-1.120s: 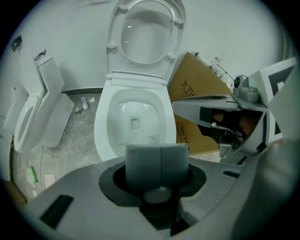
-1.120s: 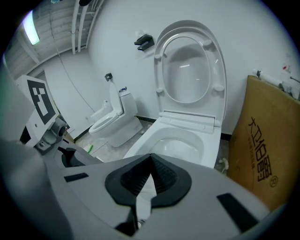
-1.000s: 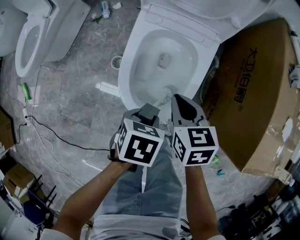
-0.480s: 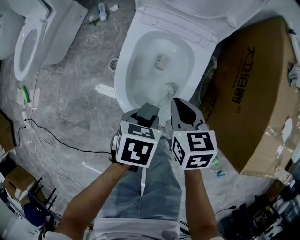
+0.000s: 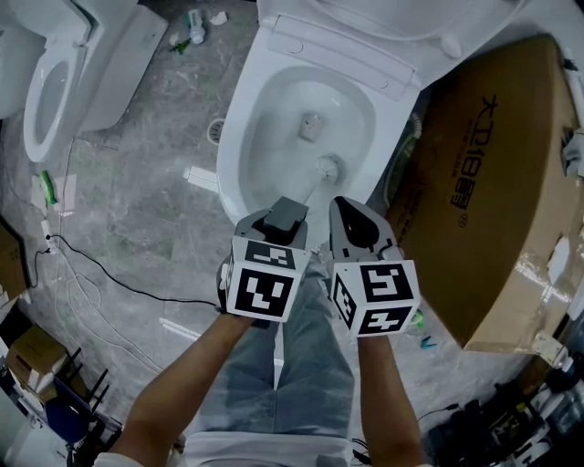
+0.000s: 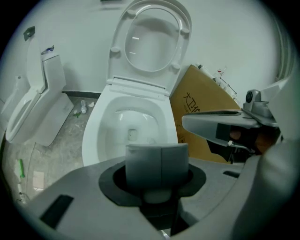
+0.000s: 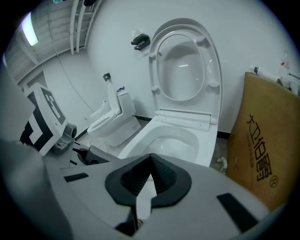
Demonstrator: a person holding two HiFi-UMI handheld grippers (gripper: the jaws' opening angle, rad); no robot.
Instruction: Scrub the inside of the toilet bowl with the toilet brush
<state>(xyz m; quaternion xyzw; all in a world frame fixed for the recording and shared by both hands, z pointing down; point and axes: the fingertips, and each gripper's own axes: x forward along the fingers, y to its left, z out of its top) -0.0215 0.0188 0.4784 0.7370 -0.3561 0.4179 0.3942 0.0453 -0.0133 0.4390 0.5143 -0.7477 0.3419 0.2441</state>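
The white toilet bowl [image 5: 235, 150] [image 6: 91, 136] [image 7: 132, 144] stands open in front of me. Inside it, at the near right wall, sits the toilet brush's head [image 5: 328, 167]. Its white handle slants back down to my left gripper [image 5: 286, 212] [image 6: 157, 161], whose jaws are shut on it. My right gripper [image 5: 347, 205] [image 7: 150, 161] is close beside the left one, over the bowl's near rim. Its jaws meet at the tips, and I cannot tell whether the thin white strip between them is the handle.
A large cardboard box [image 5: 493, 182] leans against the toilet's right side. The seat and lid [image 6: 150, 37] are raised. A second toilet [image 5: 55, 82] stands at the far left. Cables [image 5: 100, 264] and small bottles [image 5: 196, 23] lie on the grey floor.
The brush head has slid a little farther into the bowl, toward the drain. Both grippers have kept their grip and moved slightly forward together.
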